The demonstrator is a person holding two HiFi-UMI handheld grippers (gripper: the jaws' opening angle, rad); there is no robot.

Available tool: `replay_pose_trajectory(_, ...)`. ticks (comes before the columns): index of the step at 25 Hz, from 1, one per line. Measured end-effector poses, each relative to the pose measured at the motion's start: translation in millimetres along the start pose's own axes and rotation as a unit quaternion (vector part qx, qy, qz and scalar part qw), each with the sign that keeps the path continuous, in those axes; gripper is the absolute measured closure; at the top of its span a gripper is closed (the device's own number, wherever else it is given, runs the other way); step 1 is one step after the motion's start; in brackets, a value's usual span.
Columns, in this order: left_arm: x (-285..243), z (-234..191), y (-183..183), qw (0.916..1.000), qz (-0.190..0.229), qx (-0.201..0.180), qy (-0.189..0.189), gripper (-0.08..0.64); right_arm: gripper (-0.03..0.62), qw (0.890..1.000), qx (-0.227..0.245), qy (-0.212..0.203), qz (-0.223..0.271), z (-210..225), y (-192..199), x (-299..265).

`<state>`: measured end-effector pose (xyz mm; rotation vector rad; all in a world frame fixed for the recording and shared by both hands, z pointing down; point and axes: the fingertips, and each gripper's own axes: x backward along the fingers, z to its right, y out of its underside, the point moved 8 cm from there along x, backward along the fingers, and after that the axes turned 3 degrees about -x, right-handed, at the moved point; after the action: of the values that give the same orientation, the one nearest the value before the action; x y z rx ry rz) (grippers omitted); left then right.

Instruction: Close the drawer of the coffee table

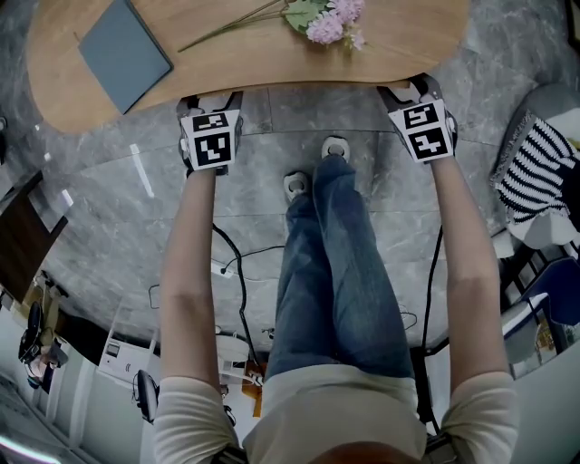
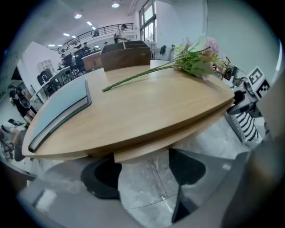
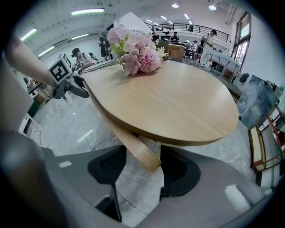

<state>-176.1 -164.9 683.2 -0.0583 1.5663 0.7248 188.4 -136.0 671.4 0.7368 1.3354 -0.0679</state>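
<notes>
Fingers (image 2: 102,178) of the left gripper (image 2: 144,173) and right gripper (image 3: 143,171) stand wide and empty at the drawer (image 3: 138,149), which juts slightly from under the tabletop (image 2: 147,102), so a last push seems left.

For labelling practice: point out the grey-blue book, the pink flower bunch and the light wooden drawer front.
Grey-blue book (image 1: 124,53): head view, cover middle.
Pink flower bunch (image 1: 333,20): head view, blossoms.
Light wooden drawer front (image 3: 133,144): right gripper view, near end.
</notes>
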Motion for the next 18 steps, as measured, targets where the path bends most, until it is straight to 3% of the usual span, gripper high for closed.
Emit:
replay_pose_trajectory(4,0,-4,-11,0.9987,0.009,0.05,-0.003,0.232,0.35,1.0,-0.014,0.0,0.004,5,-7,-4)
replay_pose_trajectory(12,-1,-3,-9,0.9983,0.019,0.055,-0.011,0.232,0.342,1.0,-0.016,0.009,0.01,3,-7,-5)
replay_pose_trajectory(18,7,2,0,0.9918,0.052,0.116,-0.015,0.238,0.334,0.997,-0.048,0.05,0.034,-1,-2,-1)
